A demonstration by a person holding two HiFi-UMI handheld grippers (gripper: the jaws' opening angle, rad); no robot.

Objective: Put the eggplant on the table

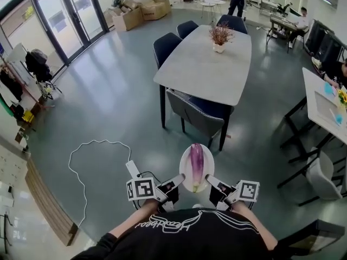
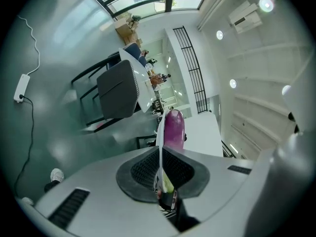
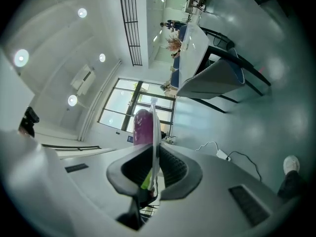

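Observation:
A purple eggplant [image 1: 196,163] with a green stem end lies lengthwise on a small white plate [image 1: 185,169], carried in the air above the grey floor. My left gripper [image 1: 177,183] is shut on the plate's left rim and my right gripper [image 1: 213,185] is shut on its right rim. In the left gripper view the plate [image 2: 159,137] runs edge-on between the pads of the left gripper [image 2: 160,157], with the eggplant [image 2: 174,129] just beyond. The right gripper view shows the same: right gripper [image 3: 154,158], plate [image 3: 155,125], eggplant [image 3: 142,127]. The long grey table [image 1: 209,69] stands ahead.
A potted dry plant [image 1: 220,37] sits at the table's far end. Dark blue chairs [image 1: 201,114] surround the table, one at its near end. A white cable [image 1: 87,161] trails over the floor at left. Another table [image 1: 321,104] stands at right; cardboard boxes [image 1: 135,12] and people are far back.

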